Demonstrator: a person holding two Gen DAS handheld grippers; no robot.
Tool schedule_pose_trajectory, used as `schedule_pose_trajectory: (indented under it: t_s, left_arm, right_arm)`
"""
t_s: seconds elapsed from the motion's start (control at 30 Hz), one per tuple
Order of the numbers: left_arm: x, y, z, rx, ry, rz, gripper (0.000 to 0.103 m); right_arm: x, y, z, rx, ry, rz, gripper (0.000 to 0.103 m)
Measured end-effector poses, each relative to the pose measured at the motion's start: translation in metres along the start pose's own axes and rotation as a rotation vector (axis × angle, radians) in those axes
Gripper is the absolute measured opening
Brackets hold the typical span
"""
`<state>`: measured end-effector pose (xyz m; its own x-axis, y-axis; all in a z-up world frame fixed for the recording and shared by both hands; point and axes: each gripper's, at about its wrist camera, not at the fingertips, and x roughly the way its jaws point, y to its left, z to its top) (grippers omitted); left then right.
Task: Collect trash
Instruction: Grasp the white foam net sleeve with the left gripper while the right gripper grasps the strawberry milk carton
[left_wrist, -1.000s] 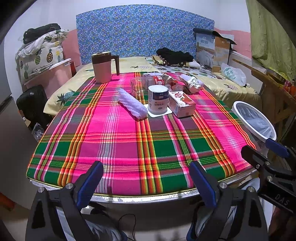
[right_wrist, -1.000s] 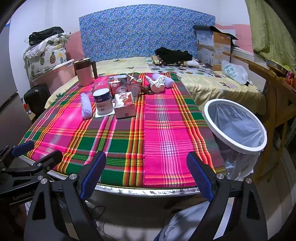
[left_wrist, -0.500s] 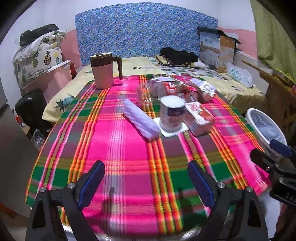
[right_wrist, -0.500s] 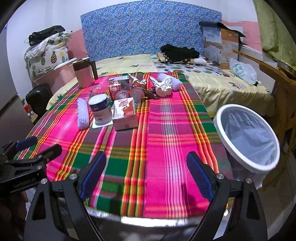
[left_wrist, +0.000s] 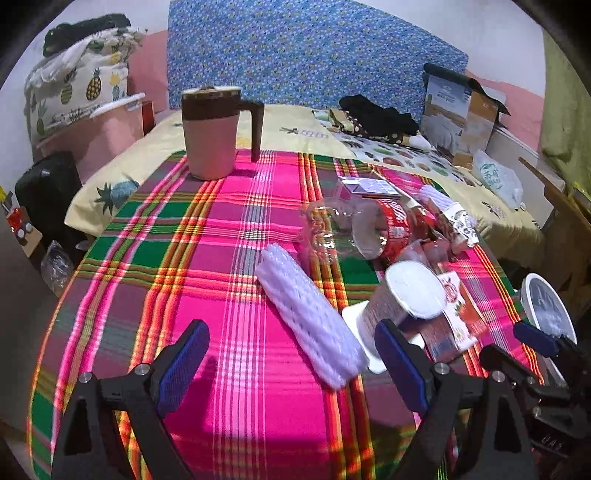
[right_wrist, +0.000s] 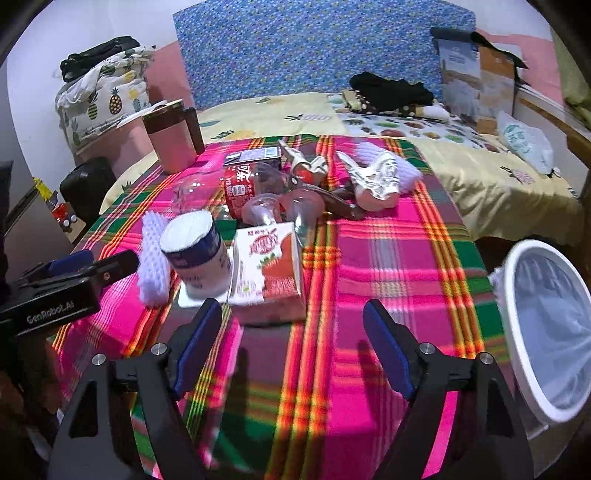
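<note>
Trash lies on a pink plaid tablecloth (left_wrist: 221, 258): a white foam net sleeve (left_wrist: 310, 317), a white-lidded cup (left_wrist: 406, 299), a red milk carton (right_wrist: 269, 266), a crushed clear bottle with a red label (left_wrist: 369, 229) and crumpled wrappers (right_wrist: 373, 181). My left gripper (left_wrist: 291, 365) is open and empty, just short of the foam sleeve. My right gripper (right_wrist: 291, 347) is open and empty, just in front of the milk carton. A white bin with a liner (right_wrist: 550, 332) stands off the table's right edge.
A pink jug with a brown lid (left_wrist: 212, 133) stands at the table's far left. Behind the table is a bed (right_wrist: 480, 166) with clothes and a cardboard box (right_wrist: 476, 74). A black bag (left_wrist: 44, 188) sits on the floor at left.
Both grippers have moved forward over the table toward the pile of trash. Both stay open and empty.
</note>
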<state>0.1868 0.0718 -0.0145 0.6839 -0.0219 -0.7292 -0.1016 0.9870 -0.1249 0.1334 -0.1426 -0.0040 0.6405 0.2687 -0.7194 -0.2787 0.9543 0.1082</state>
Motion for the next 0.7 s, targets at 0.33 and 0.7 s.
schedule_pose_trajectory:
  t_s: [0.33, 0.7]
  left_arm:
    - [0.035, 0.0, 0.005, -0.008, 0.086, -0.01, 0.069]
    - [0.03, -0.016, -0.003, 0.042, 0.081, -0.046, 0.029]
  right_arm:
    - [0.017, 0.003, 0.005, -0.019, 0.042, 0.021, 0.08]
    - [0.02, -0.003, 0.01, -0.012, 0.082, 0.025, 0.056]
